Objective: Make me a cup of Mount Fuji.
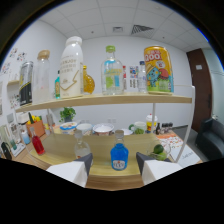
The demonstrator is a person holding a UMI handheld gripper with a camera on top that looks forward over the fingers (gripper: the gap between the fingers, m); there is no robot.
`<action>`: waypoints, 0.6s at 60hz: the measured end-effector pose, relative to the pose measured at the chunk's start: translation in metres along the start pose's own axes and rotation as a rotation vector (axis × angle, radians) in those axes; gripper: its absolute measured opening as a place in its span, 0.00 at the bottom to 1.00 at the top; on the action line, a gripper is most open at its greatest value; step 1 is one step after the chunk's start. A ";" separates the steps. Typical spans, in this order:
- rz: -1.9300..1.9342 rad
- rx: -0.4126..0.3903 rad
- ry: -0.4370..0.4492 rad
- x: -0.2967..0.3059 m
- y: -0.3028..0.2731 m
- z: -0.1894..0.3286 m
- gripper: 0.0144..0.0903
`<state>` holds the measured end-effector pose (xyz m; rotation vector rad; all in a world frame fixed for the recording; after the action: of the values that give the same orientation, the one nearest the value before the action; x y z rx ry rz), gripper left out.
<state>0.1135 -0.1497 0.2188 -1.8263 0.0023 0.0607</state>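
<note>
Bottles for the drink are what you face, and nearest of them is the blue bottle (pixel 119 156), standing upright on the wooden surface (pixel 100 167) just ahead of your gripper (pixel 114 163), roughly on the line between the two fingers but beyond their tips. Your gripper is spread wide and holds nothing, which suits an approach: the gap looks ample for the bottle's body. Just to its left stands a clear bottle (pixel 81 148), close enough that a drift sideways could knock it. A red bottle (pixel 38 145) leans at the far left, and green limes (pixel 159 149) lie to the right, likely set out as garnish. Farther back, a row of bowls (pixel 103 129) lines the rear of the surface. Above them, a shelf (pixel 105 100) carries the larger stock, out of the way: a white milk bottle (pixel 72 67), a clear bottle with a green cap (pixel 112 71) and a yellow can (pixel 158 70). No cup is plainly visible.
</note>
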 end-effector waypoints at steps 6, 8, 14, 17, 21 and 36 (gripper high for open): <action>-0.003 -0.022 0.002 0.009 0.004 0.025 0.77; -0.005 -0.034 0.007 0.011 0.008 0.033 0.71; -0.011 -0.087 0.008 0.016 0.021 0.052 0.50; -0.007 -0.092 0.004 0.017 0.022 0.056 0.40; -0.003 -0.083 0.006 0.017 0.021 0.058 0.31; 0.034 -0.080 -0.003 0.016 0.012 0.040 0.29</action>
<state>0.1275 -0.1139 0.1967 -1.9062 0.0288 0.0889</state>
